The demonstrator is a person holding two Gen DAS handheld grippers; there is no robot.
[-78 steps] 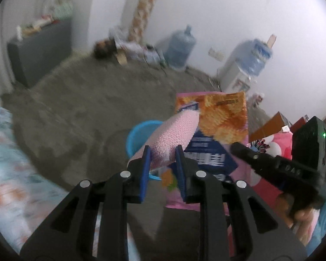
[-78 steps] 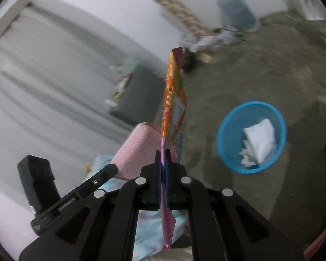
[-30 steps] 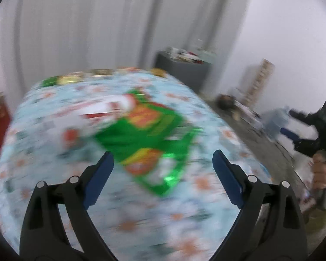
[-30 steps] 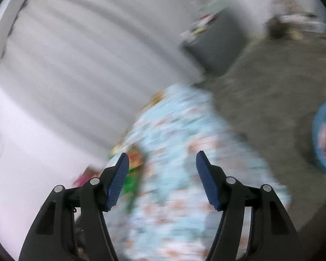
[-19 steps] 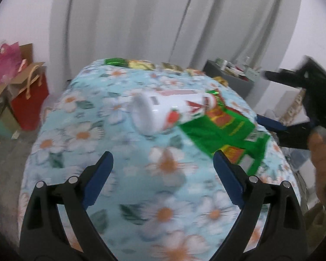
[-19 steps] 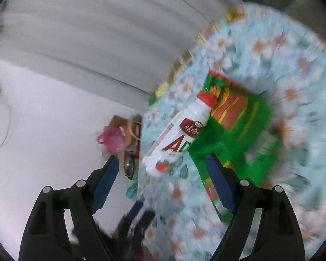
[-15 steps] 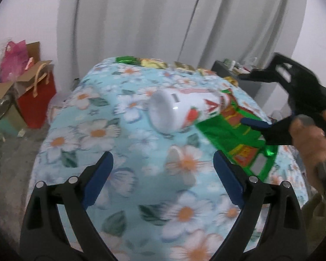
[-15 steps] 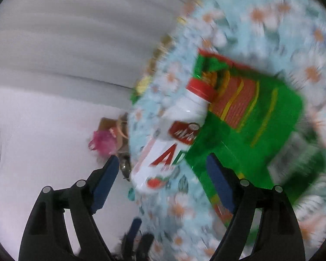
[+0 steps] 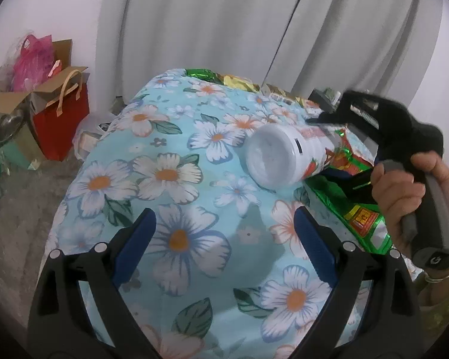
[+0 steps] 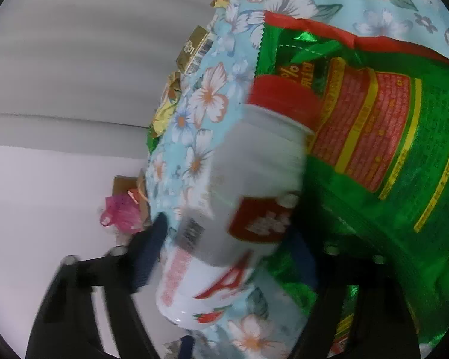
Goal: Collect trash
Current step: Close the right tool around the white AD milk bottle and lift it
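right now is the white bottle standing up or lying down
Lying down. The white bottle rests on its side on the floral cloth, base toward the left-wrist camera, red cap over the green bag.

Soft, even daylight, no harsh glare. The left wrist view is sharp with fisheye bending at its edges. The right wrist view is smeared with motion blur, the white bottle [image 10: 230, 209] out of focus.

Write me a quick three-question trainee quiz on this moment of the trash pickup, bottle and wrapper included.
1. True or false: the white bottle stands upright on the flowered cloth.
2. What colour is the bottle's cap?
3. The green wrapper lies: A) under the bottle's cap end, B) inside the red bag, C) between the left gripper fingers.

Key: 1 false, it lies on its side, between the right gripper fingers. 2 red. 3 A.
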